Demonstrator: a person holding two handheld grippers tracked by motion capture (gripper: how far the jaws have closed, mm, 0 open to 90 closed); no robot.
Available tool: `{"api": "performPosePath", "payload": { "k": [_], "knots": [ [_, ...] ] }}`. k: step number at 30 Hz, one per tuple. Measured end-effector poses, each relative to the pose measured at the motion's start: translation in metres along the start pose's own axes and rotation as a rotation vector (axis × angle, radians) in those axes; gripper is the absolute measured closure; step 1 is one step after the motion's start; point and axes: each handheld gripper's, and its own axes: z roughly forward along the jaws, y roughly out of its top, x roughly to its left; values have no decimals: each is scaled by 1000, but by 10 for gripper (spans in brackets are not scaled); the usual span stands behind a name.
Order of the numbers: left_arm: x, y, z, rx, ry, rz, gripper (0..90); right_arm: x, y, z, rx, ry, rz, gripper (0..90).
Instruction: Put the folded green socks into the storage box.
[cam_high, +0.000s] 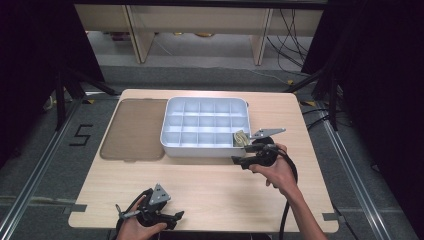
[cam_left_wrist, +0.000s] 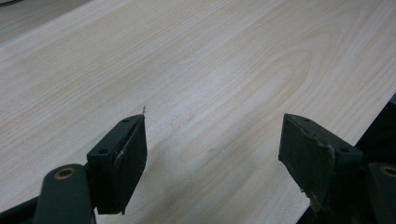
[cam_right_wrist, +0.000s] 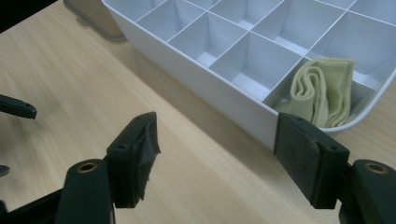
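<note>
- The wooden table (cam_high: 210, 185) carries everything; its near half is bare, and a brownish translucent lid (cam_high: 134, 129) lies flat toward its far left corner.
- A white divided tray (cam_high: 172, 131) sits just right of the lid, toward the table's far edge, with rows of small square compartments. It looks like thin moulded plastic: light and stiff, and likely to slide if nudged.
- The right gripper (cam_right_wrist: 215, 158) is held low at the tray's near right corner, just outside the wall. Its jaws stand spread wide with nothing between them, the right one close to the tray's front wall.
- The left gripper (cam_left_wrist: 212, 154) rests near the table's near left corner, well apart from the tray. Its jaws are also wide apart and empty, over bare wood.
- The folded cloth (cam_right_wrist: 322, 91), pale yellow-green, lies in the tray's near right corner compartment, tucked in on edge so that its layered folds face up and lean against the divider.
- The cloth should be very light, soft and limp, not fragile and not slippery. It will sag or unfold if taken by a single layer.
- The best hold is probably across the whole bundle at its upper folded edge, one jaw on either side, coming down from above, since the compartment walls leave little room at the sides.
- A loose grip risks pulling up one layer alone, or dragging the light tray along.
</note>
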Motion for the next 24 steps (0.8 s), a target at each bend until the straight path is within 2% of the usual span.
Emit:
{"api": "performPosePath", "payload": {
  "k": [1,2,3,5,6,7,8,10,11,15,16,17,18,19,21,24],
  "knots": [
    [0,0,0,-1,-2,-3,231,0,-2,2,-42,-3,-28,310],
    [0,0,1,1,-2,-1,231,0,-2,1,-26,4,-35,307],
    [-1,0,1,1,-2,-1,231,2,-4,2,-44,5,-21,307],
    [-1,0,1,1,-2,-1,230,1,-6,1,-28,-3,-52,307],
    [-1,0,1,0,-2,0,231,4,-7,1,-12,6,-24,307],
    [-1,0,1,-2,-3,-1,231,4,-7,1,-14,11,-18,306],
    [-1,0,0,-6,-6,-7,231,2,-8,1,-30,16,-42,305],
    [0,0,0,-4,-1,-2,231,5,-10,0,-13,9,-15,297],
    [0,0,0,-4,-1,0,231,3,-11,1,-35,20,-43,297],
    [0,0,0,-5,-3,0,230,5,-16,-1,-27,10,-47,293],
    [-1,0,0,-6,-3,-3,230,7,-18,0,-37,12,-35,293],
    [0,1,-1,2,-10,16,231,7,-18,-2,-23,10,-35,293],
    [-1,1,-1,-2,-9,11,230,7,-20,-1,-38,30,-45,292],
    [0,1,-1,-1,-9,14,231,9,-21,-2,-27,16,-36,293],
    [-1,0,0,-2,-12,-1,230,9,-23,-2,-27,9,-56,293],
    [-1,1,-1,-4,-9,10,230,11,-27,-2,-23,12,-38,292]
  ]
}}
